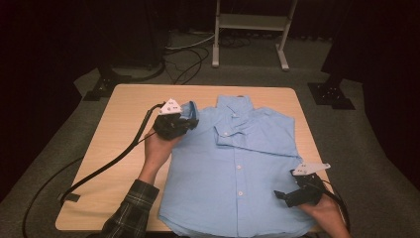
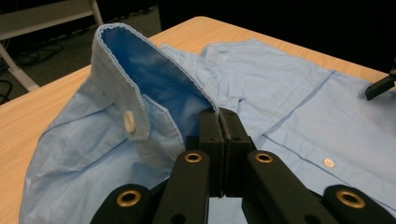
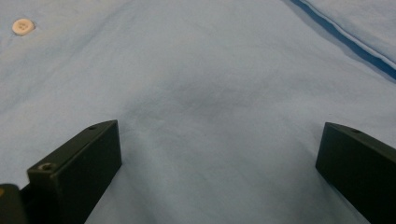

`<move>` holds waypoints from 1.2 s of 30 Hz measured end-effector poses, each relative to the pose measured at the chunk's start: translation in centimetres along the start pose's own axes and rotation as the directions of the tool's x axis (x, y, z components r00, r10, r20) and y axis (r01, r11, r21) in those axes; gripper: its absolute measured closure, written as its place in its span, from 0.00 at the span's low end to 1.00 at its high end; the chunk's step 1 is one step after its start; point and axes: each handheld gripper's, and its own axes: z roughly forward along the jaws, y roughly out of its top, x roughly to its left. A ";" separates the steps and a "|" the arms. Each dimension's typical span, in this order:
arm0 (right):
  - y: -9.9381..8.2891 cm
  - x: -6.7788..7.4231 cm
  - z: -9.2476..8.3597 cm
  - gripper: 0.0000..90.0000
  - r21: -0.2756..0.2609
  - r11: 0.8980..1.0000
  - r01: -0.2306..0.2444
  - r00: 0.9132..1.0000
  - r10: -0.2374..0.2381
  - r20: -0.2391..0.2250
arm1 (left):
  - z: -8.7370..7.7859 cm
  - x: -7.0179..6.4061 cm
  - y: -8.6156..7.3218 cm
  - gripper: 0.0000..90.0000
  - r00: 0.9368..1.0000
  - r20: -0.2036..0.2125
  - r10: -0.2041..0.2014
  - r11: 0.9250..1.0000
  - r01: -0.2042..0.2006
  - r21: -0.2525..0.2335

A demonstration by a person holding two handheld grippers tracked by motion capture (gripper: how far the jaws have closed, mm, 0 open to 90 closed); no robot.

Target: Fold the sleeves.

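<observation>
The light blue shirt [image 1: 237,168] lies flat and buttoned on the wooden counter [image 1: 119,148], its hem at the person's edge and its collar [image 1: 236,104] at the far side, so its long axis runs straight away from the person along the button placket. Nearest, at the shirt's hem corner on the person's right, the right claw [image 1: 289,196] hovers just over the cloth with its jaws spread wide apart; in the right gripper view nothing but smooth blue fabric lies between the two black jaws, and a white button [image 3: 22,26] sits beyond them. A plaid sleeve [image 1: 131,210] comes in at the hem's opposite corner, beside the shirt. Farther along the shirt, at its left shoulder, the left claw [image 1: 190,122] is clamped tight on the shirt's sleeve cuff [image 2: 126,93]: the left gripper view shows the jaws pressed together on the edge of the cloth, with the cuff standing up in a loop, its darker inside facing the camera and its cuff button [image 2: 129,121] on the outer band. The right sleeve [image 1: 257,136] is already folded across the chest, below the collar. Beyond the collar, off the counter, a white metal frame [image 1: 250,29] stands on the grey floor among dark cables.
</observation>
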 end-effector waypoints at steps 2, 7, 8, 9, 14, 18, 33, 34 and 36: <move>0.0 0.0 0.0 0.00 0.000 1.000 0.000 1.000 0.000 0.000 | 0.7 -0.3 0.3 1.00 1.000 0.005 0.008 1.000 -0.008 0.007; 0.0 0.0 0.0 0.00 0.000 1.000 0.000 1.000 0.000 -0.001 | 2.2 -1.2 1.1 0.99 0.999 0.039 0.010 1.000 -0.010 -0.004; 0.0 0.0 0.0 0.00 0.000 1.000 0.000 1.000 0.000 -0.001 | 2.4 -1.2 1.1 1.00 0.999 0.054 0.002 1.000 -0.001 -0.016; 0.0 0.0 0.0 0.00 0.000 1.000 0.000 1.000 0.000 -0.001 | 2.7 -1.3 1.2 0.99 0.998 0.058 -0.006 1.000 0.007 -0.013; 0.0 0.0 0.0 0.00 0.000 1.000 0.000 1.000 0.000 -0.001 | 4.2 -2.6 2.1 1.00 0.997 0.072 0.024 1.000 -0.024 -0.002; 0.0 0.0 0.0 0.00 0.000 1.000 0.000 1.000 0.000 -0.001 | 5.5 -3.8 2.8 0.99 0.994 0.105 0.035 0.999 -0.034 -0.007; 0.0 0.0 0.0 0.00 0.001 1.000 0.001 1.000 -0.001 -0.001 | 9.8 -5.3 1.5 0.99 0.978 0.209 -0.015 0.998 0.003 0.055; 0.0 0.0 0.0 0.00 0.001 1.000 0.001 1.000 -0.001 -0.001 | 10.0 -5.2 1.3 0.99 0.977 0.212 -0.020 0.998 0.007 0.060; 0.0 0.0 0.0 0.00 0.001 1.000 0.000 1.000 0.000 -0.001 | 10.4 -5.2 1.0 0.99 0.975 0.221 -0.029 0.998 0.014 0.067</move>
